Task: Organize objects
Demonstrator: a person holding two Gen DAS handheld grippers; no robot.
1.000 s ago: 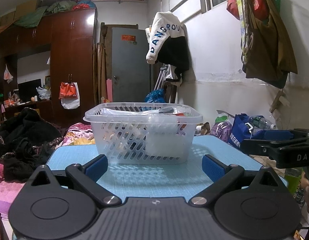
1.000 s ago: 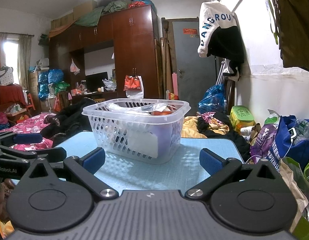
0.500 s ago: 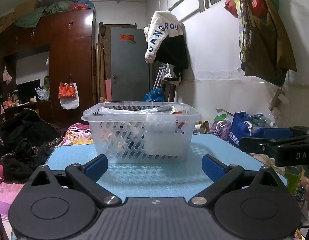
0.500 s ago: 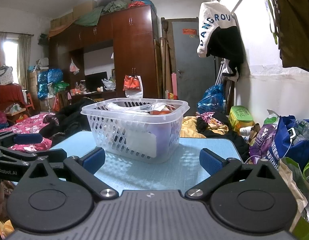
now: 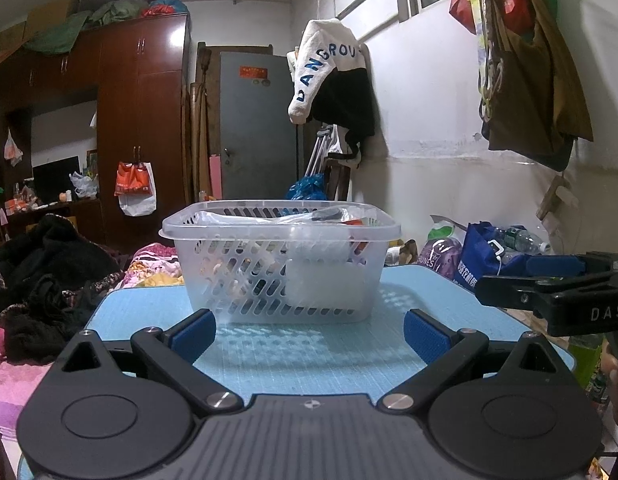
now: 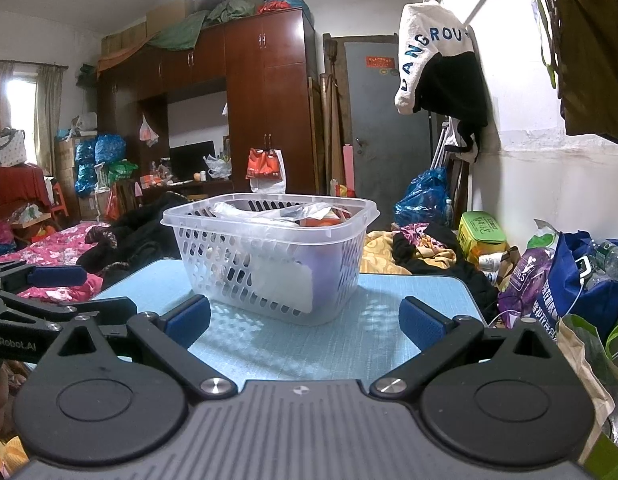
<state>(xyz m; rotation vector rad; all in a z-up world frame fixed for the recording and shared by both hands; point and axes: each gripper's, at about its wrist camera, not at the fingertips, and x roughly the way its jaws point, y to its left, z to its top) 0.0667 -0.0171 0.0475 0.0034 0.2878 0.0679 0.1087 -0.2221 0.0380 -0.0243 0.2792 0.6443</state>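
Note:
A clear perforated plastic basket (image 5: 281, 264) (image 6: 269, 256) stands on the light blue mat (image 5: 309, 344) (image 6: 301, 344), filled with several packets and wrappers up to its rim. My left gripper (image 5: 309, 334) is open just in front of the basket, nothing between its blue pads. My right gripper (image 6: 305, 320) is also open, a little short of the basket, with nothing held. The right gripper shows from the side at the right edge of the left wrist view, and the left gripper at the left edge of the right wrist view.
Dark clothes (image 5: 41, 280) and pink bedding lie left of the mat. Bags and bottles (image 6: 569, 280) crowd the floor on the right by the white wall. A wooden wardrobe (image 6: 265, 112) and a grey door (image 5: 257, 124) stand behind.
Both views have shifted very slightly; the basket sits a touch lower and nearer in frame. Both grippers stay open and nothing was picked up or let go.

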